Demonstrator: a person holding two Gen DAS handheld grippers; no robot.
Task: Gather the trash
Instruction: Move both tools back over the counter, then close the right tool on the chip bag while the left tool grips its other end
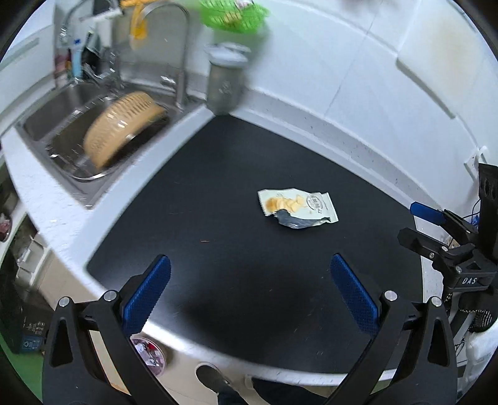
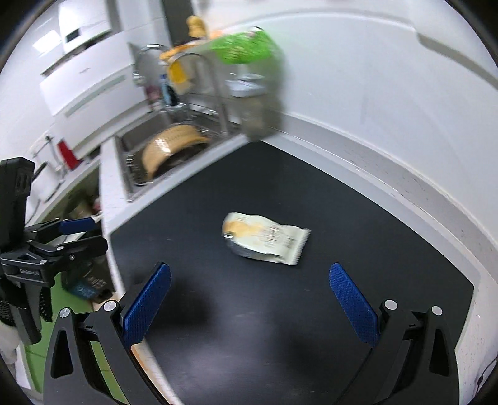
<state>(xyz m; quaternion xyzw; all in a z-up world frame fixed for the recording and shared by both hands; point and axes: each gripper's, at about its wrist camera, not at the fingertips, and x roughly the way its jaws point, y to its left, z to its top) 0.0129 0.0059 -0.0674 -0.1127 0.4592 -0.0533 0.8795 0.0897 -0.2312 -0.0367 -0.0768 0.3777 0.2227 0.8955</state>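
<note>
A crumpled white snack wrapper (image 1: 298,206) with an orange print lies flat on the black mat (image 1: 236,249); it also shows in the right wrist view (image 2: 266,238). My left gripper (image 1: 249,291) is open and empty, above the mat's near edge, short of the wrapper. My right gripper (image 2: 249,300) is open and empty, above the mat, just short of the wrapper. The right gripper also shows at the right edge of the left wrist view (image 1: 435,230), and the left gripper at the left edge of the right wrist view (image 2: 77,233).
A steel sink (image 1: 62,131) with a tan colander (image 1: 121,127) and a tall faucet (image 1: 183,56) lies left of the mat. A grey lidded bin (image 1: 225,81) stands at the back corner. A green basket (image 1: 233,15) hangs above. A small bin with trash (image 1: 149,355) sits on the floor below the counter.
</note>
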